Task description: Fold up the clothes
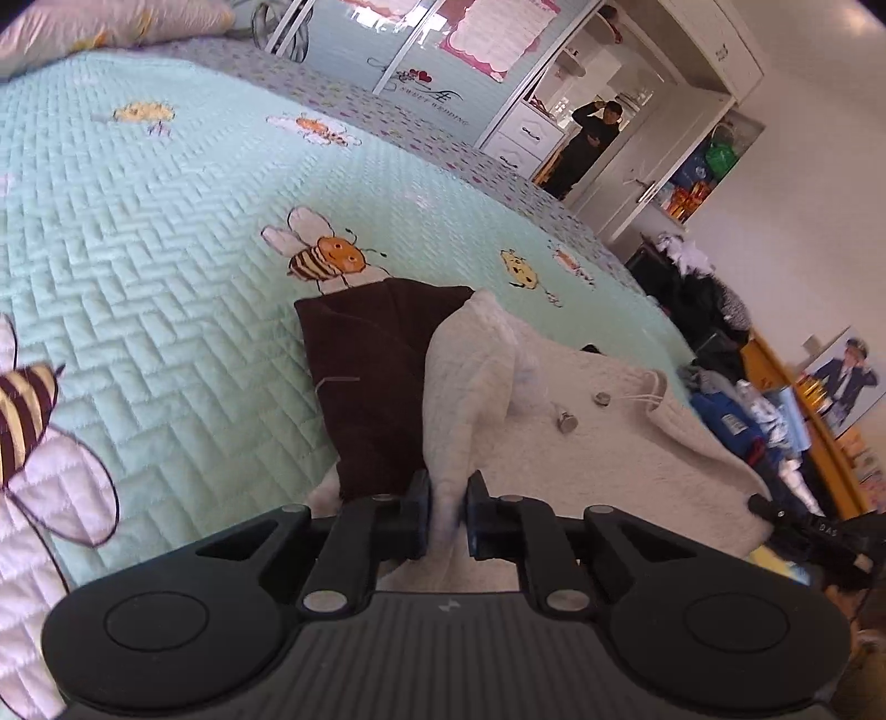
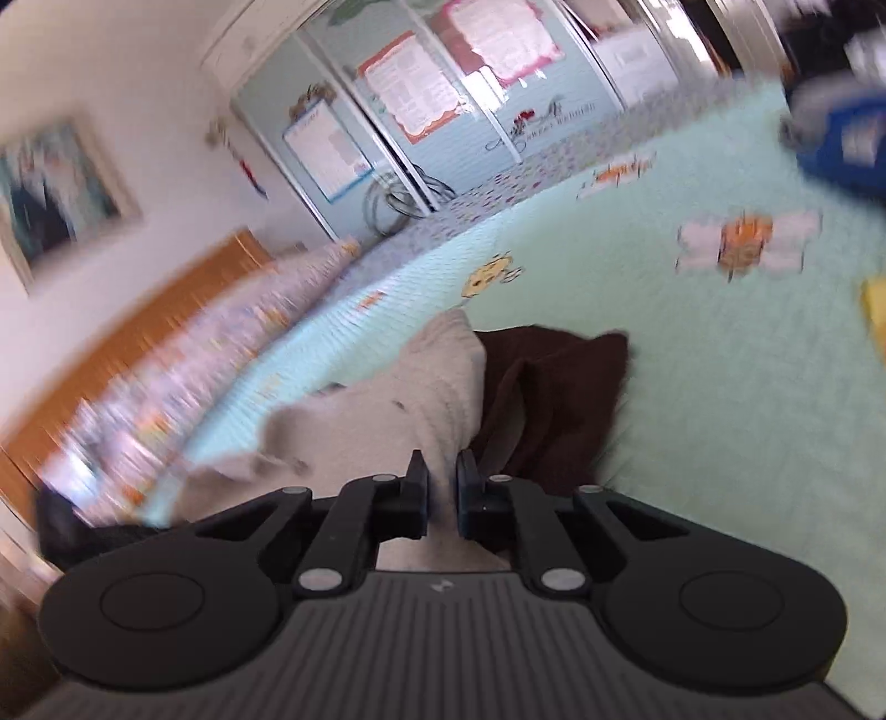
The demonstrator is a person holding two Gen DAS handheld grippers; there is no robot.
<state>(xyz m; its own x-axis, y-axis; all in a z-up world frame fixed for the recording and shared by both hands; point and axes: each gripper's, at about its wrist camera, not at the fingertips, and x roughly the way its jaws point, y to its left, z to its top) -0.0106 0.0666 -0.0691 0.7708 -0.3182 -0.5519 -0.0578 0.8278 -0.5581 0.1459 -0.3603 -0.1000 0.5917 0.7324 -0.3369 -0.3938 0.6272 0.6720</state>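
Garment [image 1: 581, 443], cream fleece with a dark brown panel [image 1: 376, 376], lies on the bed, on a mint quilted bedspread [image 1: 166, 232] printed with bees.

Left tongs [image 1: 447, 498]: closed on a raised ridge of the cream fleece, pads pressing it from both sides. The brown panel sits just to their left in the left wrist view, its far edge a straight corner pointing toward a bee print [image 1: 326, 255]. Two metal snaps [image 1: 567, 423] and a cord end show on the flat cream part to the right.

Right tongs [image 2: 441, 487]: closed on a fold of the same cream fleece [image 2: 398, 399], brown panel [image 2: 554, 399] just to their right (the right wrist view is motion-blurred, so fine edges are soft).

Open room: wide bare bedspread beyond and to the left of the garment in the left wrist view; likewise to the right and ahead in the right wrist view. A pillow [image 1: 99, 27] lies at the far corner, well apart.

Edges: the bed's far side drops off toward sliding wardrobe doors [image 1: 421, 50]. At the right edge in the left wrist view, a heap of other clothes [image 1: 736, 410] crowds the bedside. A person [image 1: 587, 147] stands by the far cupboards. A blue item [image 2: 847, 138] and a yellow one [image 2: 875, 315] sit at the right margin of the right wrist view.
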